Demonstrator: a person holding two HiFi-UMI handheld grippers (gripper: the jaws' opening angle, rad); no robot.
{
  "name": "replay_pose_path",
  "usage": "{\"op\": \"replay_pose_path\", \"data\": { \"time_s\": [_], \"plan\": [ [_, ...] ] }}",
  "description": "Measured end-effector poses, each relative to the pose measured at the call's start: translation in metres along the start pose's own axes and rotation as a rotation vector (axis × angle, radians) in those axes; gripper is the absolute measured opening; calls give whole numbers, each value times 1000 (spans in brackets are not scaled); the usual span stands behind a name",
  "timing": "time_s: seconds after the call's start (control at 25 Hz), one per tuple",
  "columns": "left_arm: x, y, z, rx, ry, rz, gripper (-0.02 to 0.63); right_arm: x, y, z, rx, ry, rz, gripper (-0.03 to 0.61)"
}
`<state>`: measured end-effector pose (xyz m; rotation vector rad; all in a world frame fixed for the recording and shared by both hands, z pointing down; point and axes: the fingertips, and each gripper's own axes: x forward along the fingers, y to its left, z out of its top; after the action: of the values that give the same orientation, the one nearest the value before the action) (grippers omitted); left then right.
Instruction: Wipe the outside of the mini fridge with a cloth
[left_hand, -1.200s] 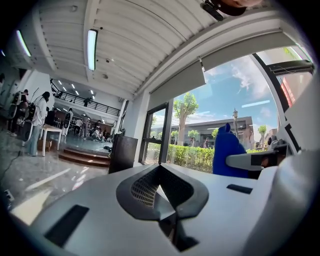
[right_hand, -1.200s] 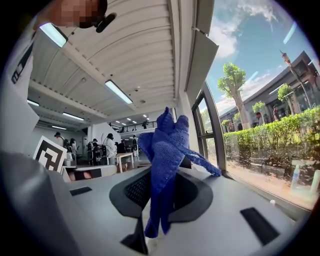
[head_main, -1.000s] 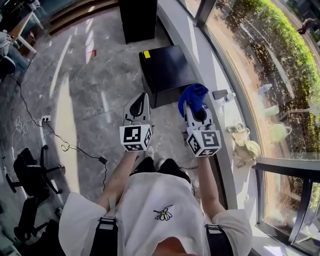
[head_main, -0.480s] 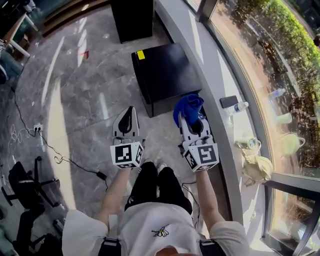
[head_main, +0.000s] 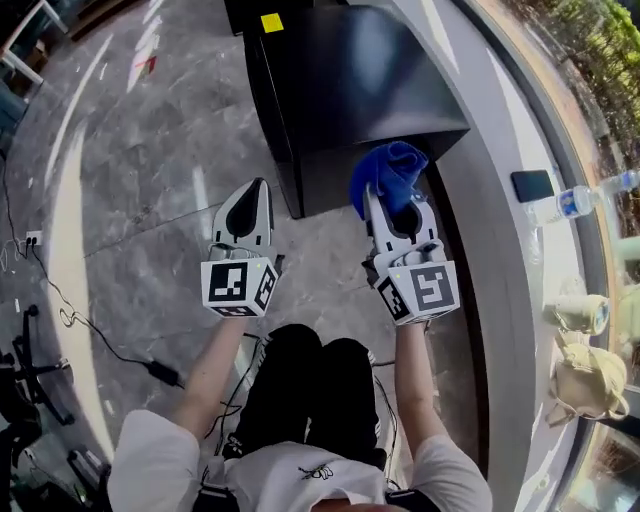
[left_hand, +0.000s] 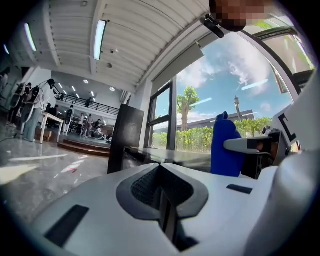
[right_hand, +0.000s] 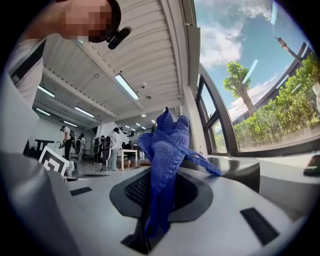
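since the cloth (head_main: 388, 172) is soft and light, the right claw (head_main: 390, 200) grips its bunched middle, perhaps touching the fridge (head_main: 350, 90); the left claw (head_main: 256, 190) is clenched, empty.

Large open-plan office or lab hall, polished grey stone floor (head_main: 130, 200), slatted ceiling (left_hand: 65, 30) with strip lights (left_hand: 100, 39), tall windows (left_hand: 165, 117) looking onto trees (right_hand: 239, 82) and a hedge (right_hand: 282, 117), people (right_hand: 114, 145) standing around white tables (right_hand: 127, 152) at the far end, curved window ledge (head_main: 500, 230).
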<state>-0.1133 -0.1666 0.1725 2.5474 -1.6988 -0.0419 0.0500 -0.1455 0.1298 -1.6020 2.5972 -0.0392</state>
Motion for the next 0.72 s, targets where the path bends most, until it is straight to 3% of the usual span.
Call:
{"op": "replay_pose_path", "data": {
  "time_s": [0.16, 0.32, 0.52, 0.72],
  "plan": [
    [-5, 5, -94, -12, -30, 6, 4, -9, -5, -76, 3, -43, 30, 89],
    [-6, 18, -136, -5, -41, 29, 5, -14, -5, -116, 3, -61, 28, 89],
    [-4, 14, -150, -60, -1, -28, 3, -9, 9, -144, 104, -40, 74, 89],
    [0, -1, -136, -56, -21, -88, 5, 5, 42, -116, 101, -86, 182, 89]
  ]
}}
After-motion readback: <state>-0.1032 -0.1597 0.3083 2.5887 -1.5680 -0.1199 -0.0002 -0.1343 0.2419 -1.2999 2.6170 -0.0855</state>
